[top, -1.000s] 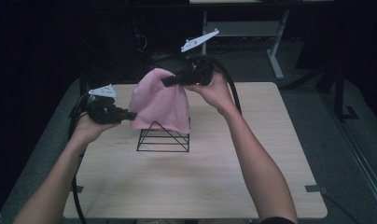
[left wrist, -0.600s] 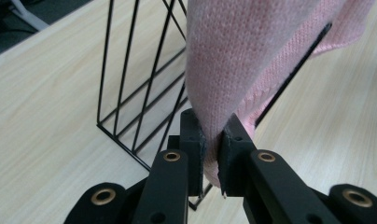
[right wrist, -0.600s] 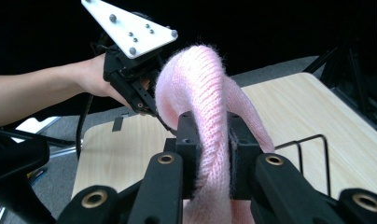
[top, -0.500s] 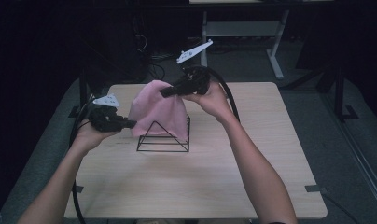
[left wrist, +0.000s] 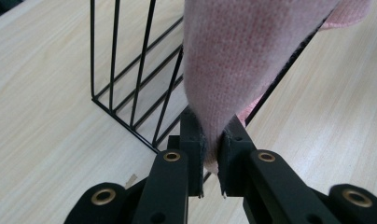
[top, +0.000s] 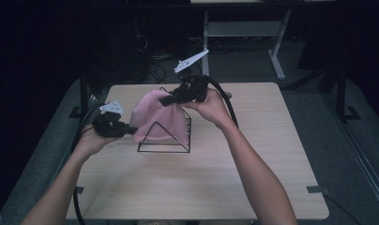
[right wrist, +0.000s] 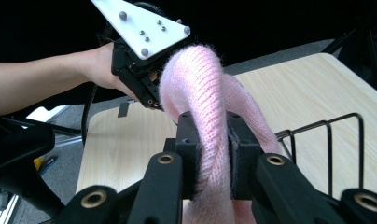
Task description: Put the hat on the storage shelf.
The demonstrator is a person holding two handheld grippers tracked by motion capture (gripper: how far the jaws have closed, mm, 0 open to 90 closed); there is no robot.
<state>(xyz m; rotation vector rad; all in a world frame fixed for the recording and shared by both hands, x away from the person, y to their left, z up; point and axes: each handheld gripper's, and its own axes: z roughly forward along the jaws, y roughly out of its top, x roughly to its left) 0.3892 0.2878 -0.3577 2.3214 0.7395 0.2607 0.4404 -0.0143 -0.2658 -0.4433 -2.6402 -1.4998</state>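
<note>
cloth (top: 155, 117) draped over wire rack (top: 165, 140) on tabletop (top: 272, 159), held taut at two edges | left tongs (top: 131, 130) pinched on cloth's left lower edge | right tongs (top: 165, 100) clamped on cloth's top fold above rack

We see the left hand-held gripper (left wrist: 210, 140) at the bottom, its two black jaws pinched tight on a soft pink knitted cloth (left wrist: 238, 60). The cloth hangs down from the top and lies over a black wire rack (left wrist: 130, 88). The rack stands on the light wooden surface (left wrist: 42, 116).
</note>
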